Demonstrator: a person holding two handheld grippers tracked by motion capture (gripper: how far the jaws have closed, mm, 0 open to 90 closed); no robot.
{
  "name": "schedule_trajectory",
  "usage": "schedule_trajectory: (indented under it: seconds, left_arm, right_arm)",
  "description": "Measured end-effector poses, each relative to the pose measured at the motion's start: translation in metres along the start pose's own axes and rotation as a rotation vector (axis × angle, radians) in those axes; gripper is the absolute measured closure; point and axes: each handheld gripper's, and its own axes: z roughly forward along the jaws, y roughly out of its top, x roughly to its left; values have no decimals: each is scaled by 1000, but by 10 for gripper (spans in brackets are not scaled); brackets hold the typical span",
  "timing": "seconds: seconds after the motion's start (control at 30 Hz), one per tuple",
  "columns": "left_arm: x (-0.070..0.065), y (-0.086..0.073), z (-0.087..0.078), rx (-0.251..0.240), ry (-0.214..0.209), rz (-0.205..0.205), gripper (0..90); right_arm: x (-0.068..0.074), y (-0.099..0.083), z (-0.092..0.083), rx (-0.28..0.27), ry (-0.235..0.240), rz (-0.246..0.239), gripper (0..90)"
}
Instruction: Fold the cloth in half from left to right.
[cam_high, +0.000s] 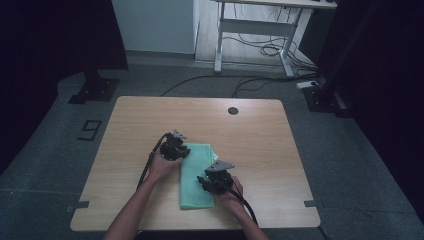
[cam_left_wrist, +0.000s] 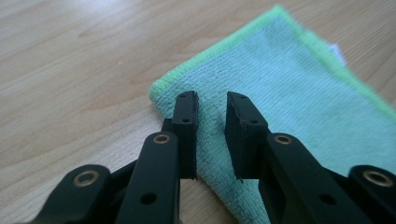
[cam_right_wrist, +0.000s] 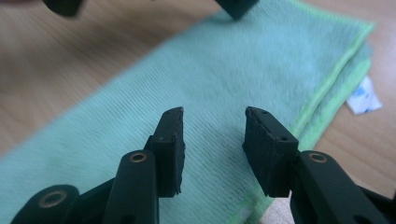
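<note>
Fingers on your left gripper and right gripper are spread, empty, poised over the folded green cloth just toward six o'clock of the counter centre. Judging it a fold, pinch every layer at each edge together.

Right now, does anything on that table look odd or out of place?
Little stands out. The green cloth lies folded flat on the table. Its layers sit slightly offset at one edge, and a white tag pokes out there. Both grippers are open above it.
</note>
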Motion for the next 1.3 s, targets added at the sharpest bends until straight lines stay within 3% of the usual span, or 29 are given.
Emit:
schedule_trajectory:
  seconds: [0.07,0.23,0.37,0.5,0.6,0.87,1.03,1.3]
  left_arm:
    - [1,-1,3,4,-5,-7,746]
    - [-1,-1,5,-3,-17,-11,757]
    - [-4,0,8,-12,-58,-28,760]
    - [-13,2,11,-12,-81,-15,761]
    - [-17,5,12,1,-75,8,758]
    - [-8,11,3,-24,-59,-6,750]
    - [-6,13,4,-17,-58,-9,753]
    - [-8,12,12,2,-62,-4,753]
  right_arm:
    - [0,-2,4,31,-14,-10,581]
    - [1,-6,2,27,-29,-28,618]
    - [-2,-11,-4,28,-27,-27,637]
    - [-7,-20,-14,19,-28,-21,640]
    - [-9,-23,-19,14,-24,-3,640]
    - [-11,-20,-20,10,-6,14,599]
    - [-11,-11,-22,-50,10,16,565]
    - [-3,21,2,-55,25,6,548]
